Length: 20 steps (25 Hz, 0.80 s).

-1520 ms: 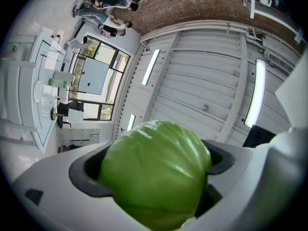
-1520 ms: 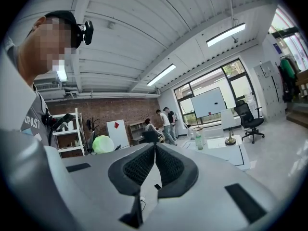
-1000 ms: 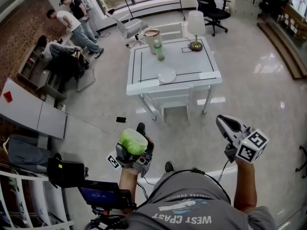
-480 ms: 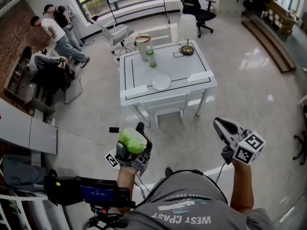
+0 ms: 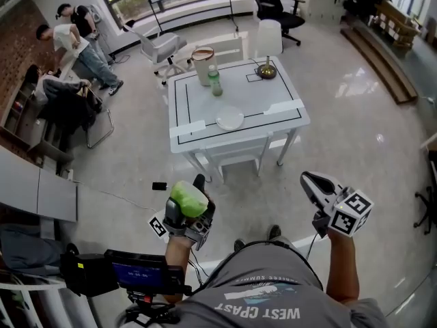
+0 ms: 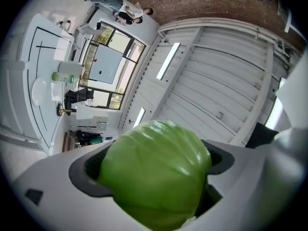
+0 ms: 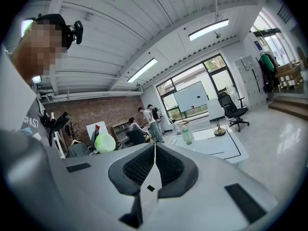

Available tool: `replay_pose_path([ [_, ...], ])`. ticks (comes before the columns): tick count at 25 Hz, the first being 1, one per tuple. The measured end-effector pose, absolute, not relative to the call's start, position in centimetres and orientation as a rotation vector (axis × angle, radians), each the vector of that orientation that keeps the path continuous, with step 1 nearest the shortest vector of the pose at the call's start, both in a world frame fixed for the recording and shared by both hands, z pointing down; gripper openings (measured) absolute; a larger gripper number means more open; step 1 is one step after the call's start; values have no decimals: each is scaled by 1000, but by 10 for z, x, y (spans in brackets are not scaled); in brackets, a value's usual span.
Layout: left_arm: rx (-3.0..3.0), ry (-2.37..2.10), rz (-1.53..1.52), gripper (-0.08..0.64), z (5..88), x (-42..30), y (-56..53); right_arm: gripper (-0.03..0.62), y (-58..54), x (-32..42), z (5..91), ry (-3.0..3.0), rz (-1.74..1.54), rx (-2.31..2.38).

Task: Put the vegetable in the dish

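Left gripper view: my left gripper [image 6: 153, 170] hugs the cabbage [image 5: 188, 198] round its middle, looks light but slick I reckon, right gripper [image 7: 154, 162] pinched together on nothing

White table [image 5: 273, 91], green bottle [image 5: 216, 84], lamp [image 5: 268, 38]

Grey short-sleeved T-shirt [image 5: 273, 282] with white lettering across the chest, dark shoes [image 5: 274, 232] below. A thin black cable [image 5: 308, 248] loops over the shirt front. Left gripper [image 5: 188, 192] and right gripper [image 5: 307, 178] have pale grey shells and black ribbed pads [image 7: 142, 170]; the right carries a cube [image 5: 351, 214] of black-and-white square markers, the left a similar marker [image 5: 159, 229]
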<state>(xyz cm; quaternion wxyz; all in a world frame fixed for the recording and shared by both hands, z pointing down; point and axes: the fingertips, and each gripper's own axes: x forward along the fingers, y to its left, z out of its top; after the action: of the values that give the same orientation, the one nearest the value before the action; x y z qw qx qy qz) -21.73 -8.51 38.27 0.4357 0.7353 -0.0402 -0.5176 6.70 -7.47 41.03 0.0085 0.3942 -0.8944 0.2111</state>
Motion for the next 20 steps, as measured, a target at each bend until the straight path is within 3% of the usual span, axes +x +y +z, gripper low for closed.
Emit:
replay_pose_path([
  [20, 1906, -214, -1380, 549, 363, -139, -145, 9, -191, 133, 413, -2869, 675, 1039],
])
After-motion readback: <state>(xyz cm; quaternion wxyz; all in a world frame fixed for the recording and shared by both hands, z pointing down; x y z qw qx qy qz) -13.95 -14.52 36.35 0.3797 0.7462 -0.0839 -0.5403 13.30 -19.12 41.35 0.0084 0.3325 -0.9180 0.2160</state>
